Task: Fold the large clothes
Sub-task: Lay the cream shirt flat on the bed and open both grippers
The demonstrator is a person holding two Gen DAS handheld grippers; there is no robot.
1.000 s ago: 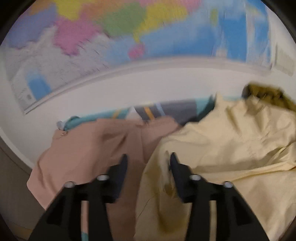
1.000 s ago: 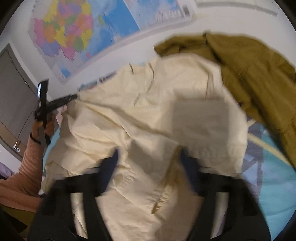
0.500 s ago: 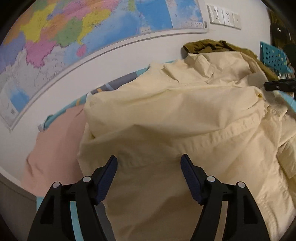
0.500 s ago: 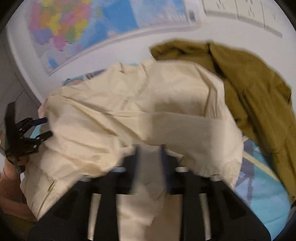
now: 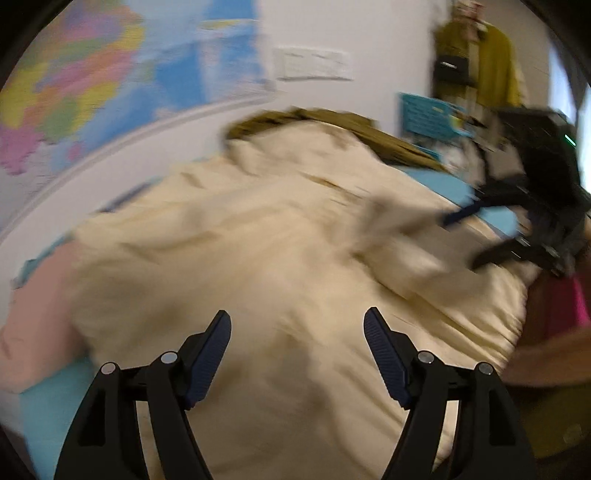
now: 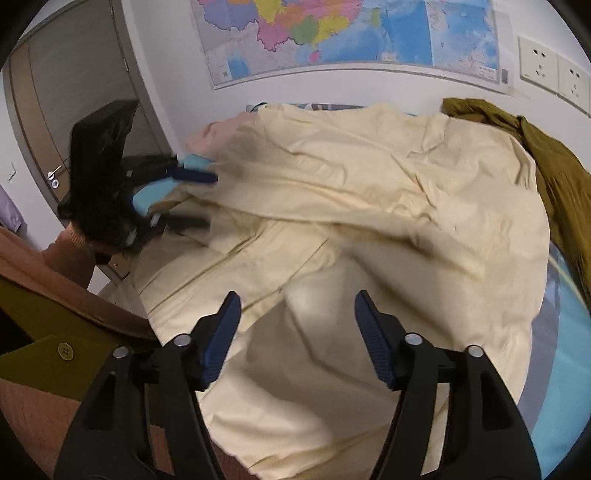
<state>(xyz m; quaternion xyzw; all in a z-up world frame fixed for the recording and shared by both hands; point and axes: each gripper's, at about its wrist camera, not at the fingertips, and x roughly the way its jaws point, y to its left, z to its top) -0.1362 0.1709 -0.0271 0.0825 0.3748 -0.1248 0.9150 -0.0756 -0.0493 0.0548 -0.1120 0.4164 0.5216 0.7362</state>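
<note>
White wall with a big map (image 6: 332, 33) backs a bed (image 6: 565, 387) covered in teal sheet, and most of that sheet is hidden under clothes.

Start at the right gripper (image 6: 297, 325): its jaws stand apart with nothing between the pads, hanging over the near fold of the cream shirt (image 6: 388, 206). Half a second ago those jaws were pinched close around a flap of the shirt; they have just been opening, and the flap now lies flat on the pile. The left gripper (image 5: 297, 345) is likewise spread and empty above the shirt, its jaws having just been opening too; in its blurred view the scene has swung toward the right-hand side of the bed, where the other gripper shows dark against the cloth.

Outward from the grippers, the shirt spreads across the middle of the bed, crumpled, one panel doubled over toward the near edge. A pink garment (image 5: 33, 325) peeks out from under its left side, and an olive jacket (image 6: 554, 162) lies against the wall on the right, touching the shirt's far edge.

I judge that a fold has just been laid and released. Creases remain, so the next grasp likely needs a fresh edge or a sleeve, and loose cloth could slide off the near side.
</note>
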